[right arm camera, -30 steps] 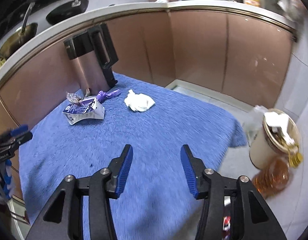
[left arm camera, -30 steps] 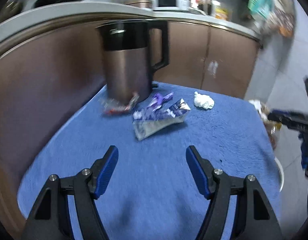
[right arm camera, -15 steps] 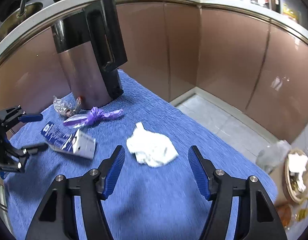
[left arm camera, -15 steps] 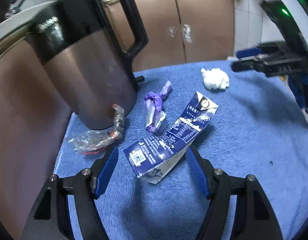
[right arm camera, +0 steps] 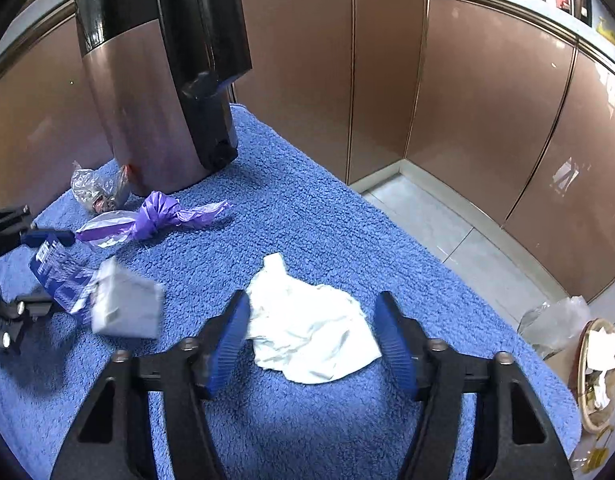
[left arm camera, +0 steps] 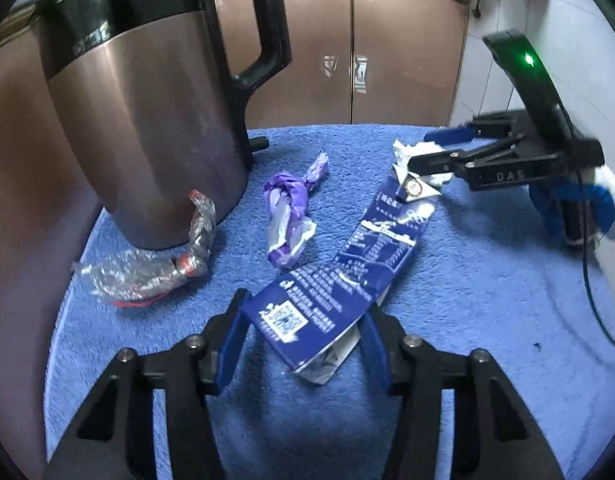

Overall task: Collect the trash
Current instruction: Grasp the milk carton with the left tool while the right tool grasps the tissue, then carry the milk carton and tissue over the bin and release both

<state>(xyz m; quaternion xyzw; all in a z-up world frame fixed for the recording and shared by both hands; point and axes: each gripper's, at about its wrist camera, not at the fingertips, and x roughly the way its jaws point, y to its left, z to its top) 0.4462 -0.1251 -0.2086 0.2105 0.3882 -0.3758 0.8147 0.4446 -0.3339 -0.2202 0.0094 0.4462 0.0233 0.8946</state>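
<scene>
Cardboard milk carton (left arm camera: 349,280), blue, flattened, lies on the blue towel-covered worktop (left arm camera: 467,300) with its near end between the left gripper (left arm camera: 301,350) jaws, which have just been closing; pads look at its edges, so call it gripped. Light, semi-stiff, printed face likely slick; take it across the narrow width near the end. White crumpled tissue (right arm camera: 311,332) sits between the right gripper (right arm camera: 313,344) jaws, also just closing but not yet pressing; soft, weightless, pinch the bunched middle. Count: one carton, one tissue, one purple knotted bag (left arm camera: 289,212), one clear crinkly wrapper (left arm camera: 147,276) against the one kettle (left arm camera: 139,120). One full bin (right arm camera: 599,372) on the floor, far right.
</scene>
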